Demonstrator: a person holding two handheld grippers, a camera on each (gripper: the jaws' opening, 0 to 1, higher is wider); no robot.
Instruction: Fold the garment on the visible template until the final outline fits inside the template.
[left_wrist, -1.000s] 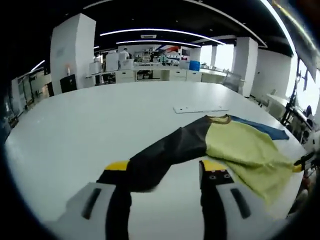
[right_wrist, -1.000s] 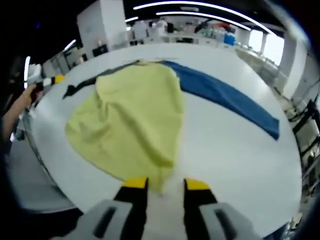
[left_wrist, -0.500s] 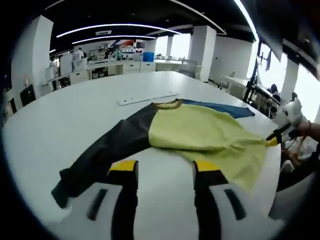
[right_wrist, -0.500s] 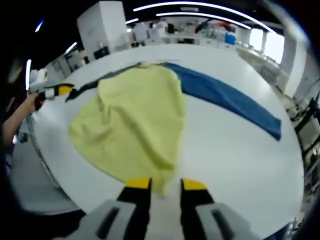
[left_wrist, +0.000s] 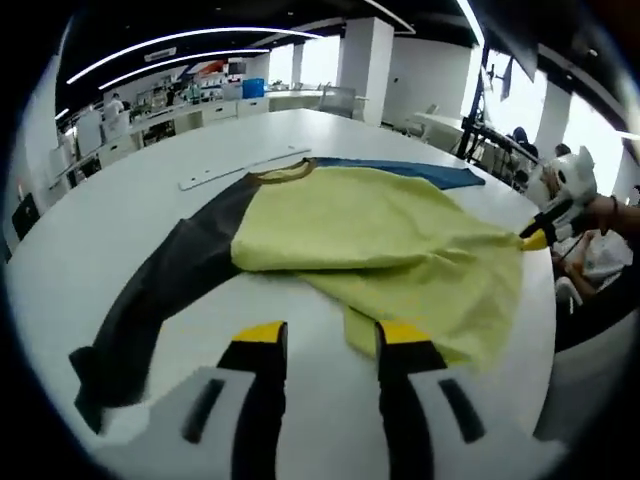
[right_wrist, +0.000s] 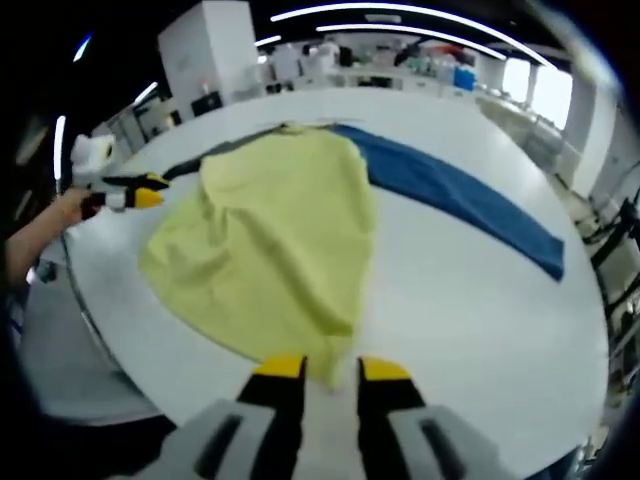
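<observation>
A garment lies flat on the white table (left_wrist: 110, 215): yellow body (left_wrist: 380, 235), black sleeve (left_wrist: 165, 285), blue sleeve (left_wrist: 420, 172). My left gripper (left_wrist: 330, 338) hovers open over bare table, with the yellow hem's edge just ahead of its right jaw. In the right gripper view the yellow body (right_wrist: 275, 235) spreads ahead and the blue sleeve (right_wrist: 460, 205) runs off to the right. My right gripper (right_wrist: 332, 368) is shut on the near tip of the yellow hem. The right gripper (left_wrist: 535, 240) also appears at the hem corner, and the left gripper (right_wrist: 140, 190) hovers beside the body.
A flat white strip (left_wrist: 240, 168) lies on the table beyond the collar. A person's hand (right_wrist: 60, 210) holds the left gripper past the table's edge. Desks, pillars and chairs stand in the background. The table edge (right_wrist: 90, 330) is close.
My left gripper has left the black sleeve's cuff and swung right toward the yellow hem. The right jaws have narrowed on the hem tip.
</observation>
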